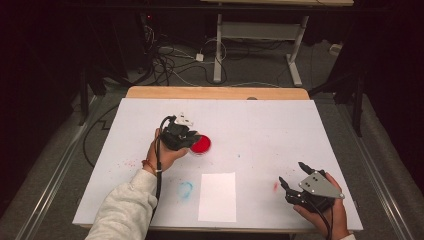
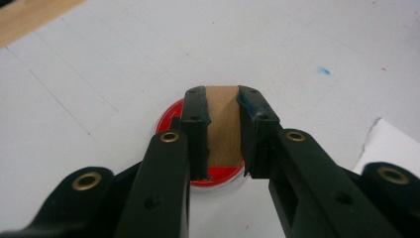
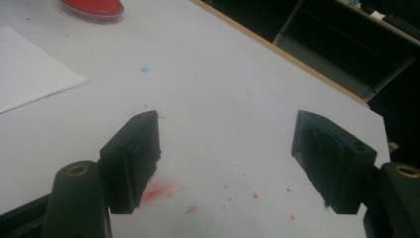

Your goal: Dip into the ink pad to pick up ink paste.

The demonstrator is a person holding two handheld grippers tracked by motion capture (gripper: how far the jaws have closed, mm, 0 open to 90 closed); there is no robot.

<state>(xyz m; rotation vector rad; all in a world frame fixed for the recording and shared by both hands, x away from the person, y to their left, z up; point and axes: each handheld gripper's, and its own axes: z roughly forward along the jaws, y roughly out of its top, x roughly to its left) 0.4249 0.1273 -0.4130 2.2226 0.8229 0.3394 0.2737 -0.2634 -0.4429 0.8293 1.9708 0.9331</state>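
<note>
Left gripper (image 2: 224, 131) clamps brown block (image 2: 224, 124) over red dish (image 1: 201, 144) | right gripper (image 3: 225, 163) open

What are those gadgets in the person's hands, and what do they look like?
Each is a hand-held two-jaw gripper of black plastic with brass-coloured rivets. The left gripper trails a black cable along a light grey sleeve, with a reddish band at the wrist. The right gripper carries a grey three-cornered plate; its pads show teal smears.

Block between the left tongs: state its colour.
Light brown block, like wood or cardboard; clearest in the left gripper view.
</note>
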